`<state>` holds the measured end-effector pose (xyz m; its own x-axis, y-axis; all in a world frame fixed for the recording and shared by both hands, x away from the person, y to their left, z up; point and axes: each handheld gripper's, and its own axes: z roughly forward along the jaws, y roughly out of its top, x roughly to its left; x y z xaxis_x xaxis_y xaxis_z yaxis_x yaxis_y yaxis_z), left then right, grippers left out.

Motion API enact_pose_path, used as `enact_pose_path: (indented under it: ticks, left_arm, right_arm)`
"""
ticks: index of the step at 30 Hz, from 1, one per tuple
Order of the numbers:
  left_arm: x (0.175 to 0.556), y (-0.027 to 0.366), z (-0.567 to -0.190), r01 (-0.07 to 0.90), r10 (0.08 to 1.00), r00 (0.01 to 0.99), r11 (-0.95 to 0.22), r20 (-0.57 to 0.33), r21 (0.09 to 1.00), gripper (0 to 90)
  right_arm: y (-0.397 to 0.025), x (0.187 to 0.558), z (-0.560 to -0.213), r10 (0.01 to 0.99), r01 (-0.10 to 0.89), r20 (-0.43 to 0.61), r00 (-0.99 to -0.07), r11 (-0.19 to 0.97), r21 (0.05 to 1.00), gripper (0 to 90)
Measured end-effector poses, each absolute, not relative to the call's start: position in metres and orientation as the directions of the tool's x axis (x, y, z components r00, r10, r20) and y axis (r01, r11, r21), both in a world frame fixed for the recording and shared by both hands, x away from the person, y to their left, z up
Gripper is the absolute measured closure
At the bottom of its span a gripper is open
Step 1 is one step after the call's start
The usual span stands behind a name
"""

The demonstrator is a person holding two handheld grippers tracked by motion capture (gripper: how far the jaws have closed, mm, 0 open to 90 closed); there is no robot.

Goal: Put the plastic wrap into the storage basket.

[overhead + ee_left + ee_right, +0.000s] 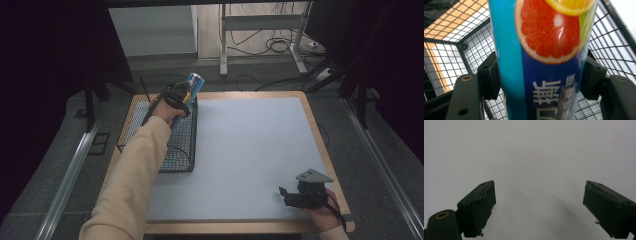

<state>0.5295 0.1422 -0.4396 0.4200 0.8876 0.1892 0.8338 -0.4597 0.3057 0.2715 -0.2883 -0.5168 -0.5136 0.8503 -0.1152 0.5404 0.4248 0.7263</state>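
Nearest first, we logged the right gripper (290, 196) at the lower right of the high view, low on the pale grey table mat (250, 150) near its front edge, with a hand (325, 216) behind it and the grey three-cornered plate on top. In the right gripper view its jaws stood wide apart, one at the lower left of the frame and one at the lower right, nothing between them, just bare mat (531, 157) ahead with a soft shadow under the jaws.

Next, up the left side of the high view, we saw a cream sleeve (135, 170) running from the bottom edge toward the upper left centre, ending at the left gripper (181, 97). It was clamped on a tall blue drink can (195, 82), which we marked as tilted, top end leaning up and right. In the left gripper view the can (541, 50) sat in the middle of the frame, with a pad pressed on either side; an orange slice print and white characters showed on its side.

Farther back, the can was above the black wire basket (170, 135) at the left edge of the table, over its far right corner. We could not tell if it touched the wire. Basket mesh (451, 57) lay behind the can in the left gripper view.

Beyond the table, at the top of the high view, we noted a white frame leg (223, 40) and loose cables (280, 45) on the floor.
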Motion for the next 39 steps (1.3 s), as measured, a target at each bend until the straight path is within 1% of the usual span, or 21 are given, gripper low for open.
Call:
enact_pose_path:
  ticks: [5, 8, 10, 12, 14, 16, 21, 23, 28, 39]
  left_arm:
    - [0.529, 0.140, -0.439, 0.826, 0.880, 0.425, -0.473, 0.212, 0.308, 31.3]
    - [0.527, 0.139, -0.437, 0.815, 0.879, 0.420, -0.475, 0.228, 0.332, 30.1]
    - [0.527, 0.139, -0.435, 0.818, 0.886, 0.413, -0.463, 0.211, 0.342, 25.6]
    - [0.526, 0.138, -0.434, 0.817, 0.882, 0.414, -0.468, 0.224, 0.336, 19.8]
    - [0.525, 0.138, -0.432, 0.820, 0.885, 0.410, -0.463, 0.219, 0.336, 17.1]
    - [0.522, 0.138, -0.430, 0.821, 0.894, 0.394, -0.447, 0.214, 0.356, 14.5]
    - [0.512, 0.141, -0.419, 0.825, 0.917, 0.367, -0.400, 0.160, 0.400, 7.7]
    - [0.506, 0.143, -0.413, 0.817, 0.924, 0.363, -0.376, 0.117, 0.437, 7.8]
    - [0.488, 0.144, -0.403, 0.785, 0.914, 0.400, -0.383, 0.074, 0.487, 9.6]
    - [0.440, 0.136, -0.379, 0.687, 0.869, 0.495, -0.406, 0.021, 0.602, 12.7]
  right_arm:
    - [-0.288, 0.271, -0.516, 0.850, 0.540, -0.118, -0.514, 0.427, 0.726, 11.4]
    - [-0.288, 0.270, -0.516, 0.851, 0.540, -0.116, -0.512, 0.424, 0.727, 11.4]
    - [-0.288, 0.270, -0.516, 0.850, 0.538, -0.117, -0.513, 0.425, 0.728, 11.4]
    - [-0.288, 0.270, -0.516, 0.850, 0.538, -0.117, -0.514, 0.426, 0.727, 11.4]
    - [-0.288, 0.270, -0.516, 0.849, 0.538, -0.117, -0.515, 0.426, 0.727, 11.4]
    - [-0.288, 0.270, -0.516, 0.849, 0.538, -0.117, -0.515, 0.427, 0.727, 11.4]
    - [-0.288, 0.270, -0.516, 0.848, 0.536, -0.119, -0.516, 0.428, 0.728, 11.4]
    - [-0.287, 0.270, -0.516, 0.847, 0.535, -0.120, -0.518, 0.430, 0.728, 11.4]
    - [-0.287, 0.269, -0.515, 0.846, 0.533, -0.123, -0.518, 0.432, 0.728, 11.4]
    - [-0.285, 0.268, -0.515, 0.845, 0.531, -0.128, -0.519, 0.436, 0.727, 11.4]
